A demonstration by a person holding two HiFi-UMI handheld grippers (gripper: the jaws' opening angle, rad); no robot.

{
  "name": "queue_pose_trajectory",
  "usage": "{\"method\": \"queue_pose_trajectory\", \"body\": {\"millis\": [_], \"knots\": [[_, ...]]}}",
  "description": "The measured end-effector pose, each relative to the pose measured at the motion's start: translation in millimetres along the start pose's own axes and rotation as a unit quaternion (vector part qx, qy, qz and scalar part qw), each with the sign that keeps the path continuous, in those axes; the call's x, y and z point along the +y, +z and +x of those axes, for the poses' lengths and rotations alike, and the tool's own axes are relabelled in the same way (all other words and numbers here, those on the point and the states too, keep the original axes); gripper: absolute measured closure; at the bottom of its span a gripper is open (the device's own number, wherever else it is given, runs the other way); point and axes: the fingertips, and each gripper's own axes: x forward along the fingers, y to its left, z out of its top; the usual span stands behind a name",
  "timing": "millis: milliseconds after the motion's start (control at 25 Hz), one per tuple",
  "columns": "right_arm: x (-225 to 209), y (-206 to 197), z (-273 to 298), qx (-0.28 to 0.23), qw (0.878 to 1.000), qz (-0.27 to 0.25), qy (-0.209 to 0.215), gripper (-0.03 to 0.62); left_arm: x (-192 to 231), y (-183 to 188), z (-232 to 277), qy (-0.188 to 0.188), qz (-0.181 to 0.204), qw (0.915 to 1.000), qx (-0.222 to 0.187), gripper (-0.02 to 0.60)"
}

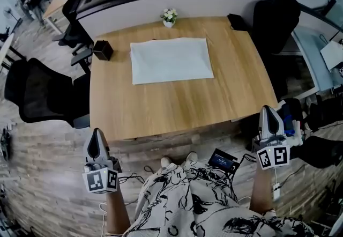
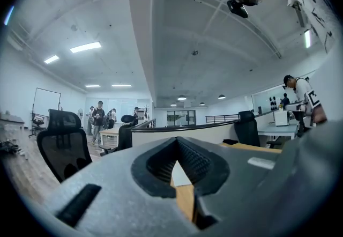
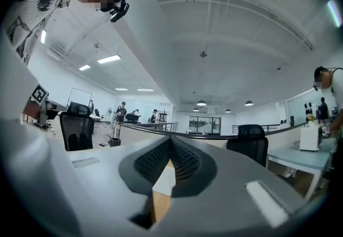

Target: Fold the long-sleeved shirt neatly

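1. Open-plan office space surrounds a wooden table point(image 1: 177, 107) that fills the middle of the head view, with a black office chair point(image 1: 43, 96) at the left and a curved partition along the table's far edge.
2. On the upper middle of the table lies the long-sleeved shirt point(image 1: 170, 60), a pale, flat rectangle with straight edges and no sleeve showing outside its outline. Bare wood shows on all sides of it.
3. Near the table's far edge stand a small flower pot point(image 1: 169, 16), a black box point(image 1: 102, 49) at the upper left corner and a dark flat object point(image 1: 237, 21) at the upper right. None touches the shirt.
4. At lower left of the head view, the left gripper point(image 1: 97, 139) hangs off the table's near edge. Its own view shows the jaws clenched tip to tip with nothing between them.
5. At lower right, just off the table's corner, the right gripper point(image 1: 269, 115) is likewise clenched on nothing. Both point level toward the table, well apart from the shirt.
6. Judged from how the shirt lies, the folding looks finished, or at most one last fold remains. No fold is in hand now.
7. If a further fold is wanted, the next move calls for both grippers to come forward over the table, part their jaws and pinch two corners of one short edge. Otherwise they need only keep clear of the shirt.
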Motion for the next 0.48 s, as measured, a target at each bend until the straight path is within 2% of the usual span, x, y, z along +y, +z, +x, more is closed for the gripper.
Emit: {"method": "queue_pose_trajectory", "body": {"millis": [480], "knots": [[5.0, -0.5, 8.3, 0.003, 1.000, 0.004, 0.012, 0.583, 0.0, 2.0, -2.3, 0.003, 0.006, 1.0000, 0.001, 0.577]]}}
